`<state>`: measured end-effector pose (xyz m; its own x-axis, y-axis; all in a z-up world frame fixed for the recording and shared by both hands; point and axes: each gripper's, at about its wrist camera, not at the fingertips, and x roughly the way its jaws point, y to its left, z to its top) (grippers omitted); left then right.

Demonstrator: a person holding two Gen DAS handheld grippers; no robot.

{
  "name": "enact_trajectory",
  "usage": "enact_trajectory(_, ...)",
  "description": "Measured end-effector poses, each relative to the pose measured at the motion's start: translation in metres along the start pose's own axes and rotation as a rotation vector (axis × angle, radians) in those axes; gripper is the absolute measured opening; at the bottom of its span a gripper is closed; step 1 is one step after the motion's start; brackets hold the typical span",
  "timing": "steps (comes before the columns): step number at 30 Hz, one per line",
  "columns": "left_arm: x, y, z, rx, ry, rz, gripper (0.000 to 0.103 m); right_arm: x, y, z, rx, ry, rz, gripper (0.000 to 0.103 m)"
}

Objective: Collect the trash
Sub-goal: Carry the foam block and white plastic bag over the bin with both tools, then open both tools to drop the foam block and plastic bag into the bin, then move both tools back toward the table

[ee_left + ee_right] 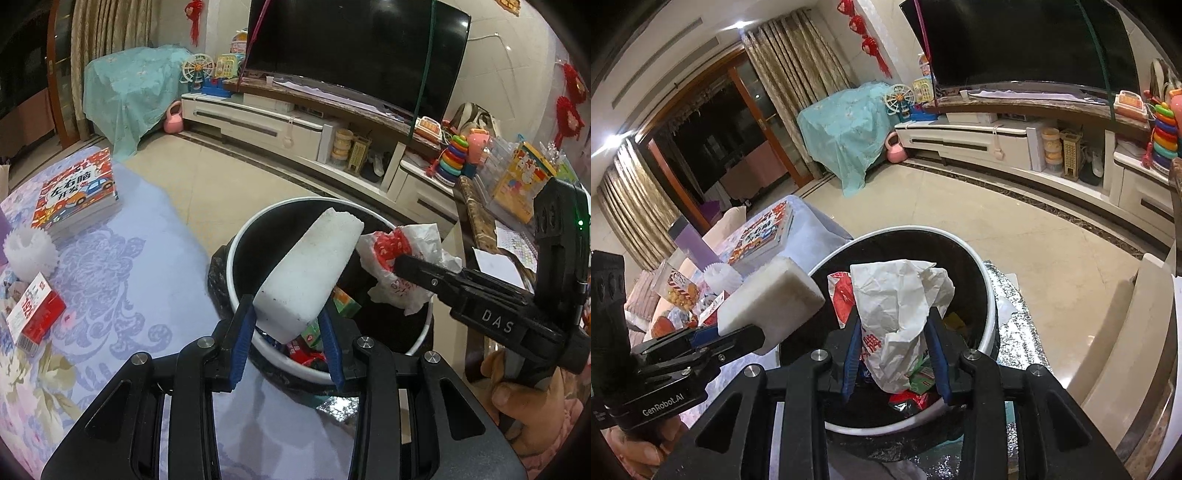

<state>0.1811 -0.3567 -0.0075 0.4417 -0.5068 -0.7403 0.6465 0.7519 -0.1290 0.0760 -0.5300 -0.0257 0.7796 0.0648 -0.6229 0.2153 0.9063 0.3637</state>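
Black tool (pixel 286 332) — blue pads (pixel 242 349), silver screws

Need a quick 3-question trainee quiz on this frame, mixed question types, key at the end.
1. True or false: the left gripper holds a white foam block above the trash bin.
2. Multiple choice: what is clamped in the right gripper? A) a red box B) a crumpled white paper bag with red print C) a book
3. Fill in: the bin is lined with a ____ bag and already holds colourful wrappers.

Key
1. True.
2. B, the crumpled paper bag, held between the blue fingers over the bin opening.
3. Black.
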Motion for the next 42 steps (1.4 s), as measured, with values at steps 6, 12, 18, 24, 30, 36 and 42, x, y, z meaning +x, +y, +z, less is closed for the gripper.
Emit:
enact_trajectory(6,0.014,0.000,0.003,0.000,0.043,0.013,0.039,0.009,-0.006,0.003,0.001,0.028,-0.013,0.037)
enact_trajectory(12,0.011,0.003,-0.001,-0.013,0.036,-0.003,0.058,0.006,-0.010,0.008,0.011,0.027,-0.020,0.052)
enact_trajectory(18,-0.002,0.009,-0.009,-0.013,0.010,0.009,0.060,0.001,-0.010,0.007,0.023,0.016,-0.019,0.061)
enact_trajectory(24,-0.022,0.030,-0.033,-0.071,-0.011,0.029,0.063,-0.010,0.001,0.001,0.032,-0.017,0.012,0.080)
enact_trajectory(30,-0.046,0.058,-0.062,-0.125,-0.035,0.073,0.066,-0.020,0.034,-0.014,0.022,-0.063,0.056,0.091)
enact_trajectory(36,-0.069,0.096,-0.090,-0.200,-0.046,0.116,0.067,-0.014,0.073,-0.031,-0.009,-0.040,0.127,0.092)
enact_trajectory(42,-0.097,0.148,-0.119,-0.289,-0.065,0.190,0.067,-0.002,0.113,-0.043,-0.075,0.001,0.178,0.092)
